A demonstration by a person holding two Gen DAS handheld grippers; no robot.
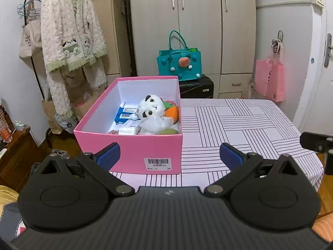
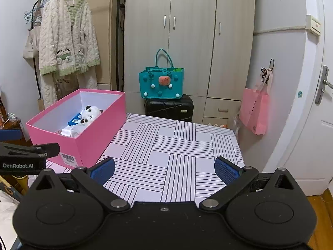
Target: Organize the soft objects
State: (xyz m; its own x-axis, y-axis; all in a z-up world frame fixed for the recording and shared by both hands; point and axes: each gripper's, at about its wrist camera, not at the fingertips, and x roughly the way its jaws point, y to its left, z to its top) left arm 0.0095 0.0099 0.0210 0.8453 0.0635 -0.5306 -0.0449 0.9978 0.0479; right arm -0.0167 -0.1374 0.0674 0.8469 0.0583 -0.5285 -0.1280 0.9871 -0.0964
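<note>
- Left wrist view: our left gripper (image 1: pixel 169 156) hangs with its blue pads spread wide and nothing between them, just short of the pink box (image 1: pixel 133 145) on the striped table cover (image 1: pixel 239 123). The panda plush (image 1: pixel 152 113) lies inside the box toward its right wall, touching an orange plush (image 1: pixel 172 112) and a green soft piece (image 1: pixel 169 131), with blue and white packets (image 1: pixel 124 114) beside it.
- We judge the panda light and squashy, unlikely to break or slip; the rounded head or the body below it looks the best place to pinch, since thin limbs would fold away.
- Right wrist view: our right gripper (image 2: pixel 164 169) is likewise spread and empty, over bare cover well to the right of the box. From here only the panda's head shows above the box wall.
- The cardboard box may slide if we push down into it.
</note>
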